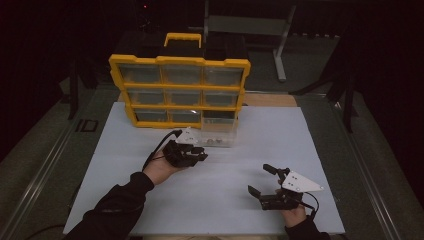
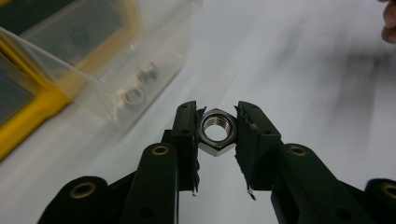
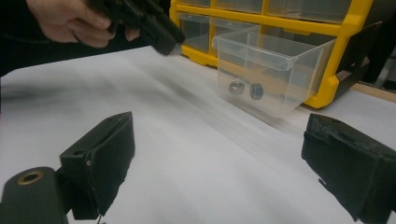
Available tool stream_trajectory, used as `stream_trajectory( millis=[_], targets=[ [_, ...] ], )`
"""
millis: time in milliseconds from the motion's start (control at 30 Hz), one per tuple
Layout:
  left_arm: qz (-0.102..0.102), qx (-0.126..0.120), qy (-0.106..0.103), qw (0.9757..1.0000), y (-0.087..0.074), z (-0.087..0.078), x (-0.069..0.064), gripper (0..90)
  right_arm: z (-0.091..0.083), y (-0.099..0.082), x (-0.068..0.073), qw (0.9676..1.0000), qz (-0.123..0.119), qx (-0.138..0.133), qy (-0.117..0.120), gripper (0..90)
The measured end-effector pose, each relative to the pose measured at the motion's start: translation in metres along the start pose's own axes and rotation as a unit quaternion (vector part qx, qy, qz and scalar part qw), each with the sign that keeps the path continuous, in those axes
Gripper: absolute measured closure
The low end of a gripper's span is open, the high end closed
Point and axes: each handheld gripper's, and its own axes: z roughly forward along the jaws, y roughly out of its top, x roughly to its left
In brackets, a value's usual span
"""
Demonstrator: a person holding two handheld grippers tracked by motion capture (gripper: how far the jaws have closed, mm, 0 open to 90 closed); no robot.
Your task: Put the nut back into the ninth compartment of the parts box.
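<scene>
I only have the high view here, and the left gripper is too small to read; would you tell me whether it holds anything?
Observer: Yes, the left gripper is shut on a steel hex nut, clamped across its flats.
Operator: Thank you. Is anything left in the clear drawer?
Observer: Two more nuts lie on the bottom of the clear drawer, side by side.
Operator: And the right gripper?
Observer: The right gripper is open, with only white table between its pads.

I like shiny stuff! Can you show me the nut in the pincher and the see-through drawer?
nut (image 2: 217, 131), left gripper view, on its rim.
clear drawer (image 3: 280, 77), right gripper view, on its front wall.
</scene>
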Motion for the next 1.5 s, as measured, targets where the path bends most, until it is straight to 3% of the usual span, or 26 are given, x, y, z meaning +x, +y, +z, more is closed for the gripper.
stream_trajectory(
  millis=[367,533,667,1167,1500],
  targets=[
    [0.0,-0.022,0.024,0.9995,0.032,-0.015,0.014,68.9,-0.001,-0.001,-0.002,1.0,0.003,-0.004,-0.002,9.9],
    [-0.01,-0.042,0.036,0.9984,0.045,-0.021,0.024,68.9,-0.001,-0.001,-0.001,1.0,0.0,-0.004,-0.005,9.8],
    [-0.014,-0.042,0.05,0.9978,0.053,-0.02,0.03,68.9,-0.001,-0.001,-0.001,0.9999,-0.005,-0.005,-0.009,9.8],
    [-0.06,-0.043,0.08,0.9941,0.07,0.012,0.049,68.9,0.001,0.0,-0.002,0.9999,-0.003,-0.005,-0.011,9.8],
    [-0.081,-0.025,0.096,0.9918,0.071,0.036,0.056,68.8,0.0,0.0,-0.003,0.9999,-0.002,-0.006,-0.012,9.9]
  ],
)
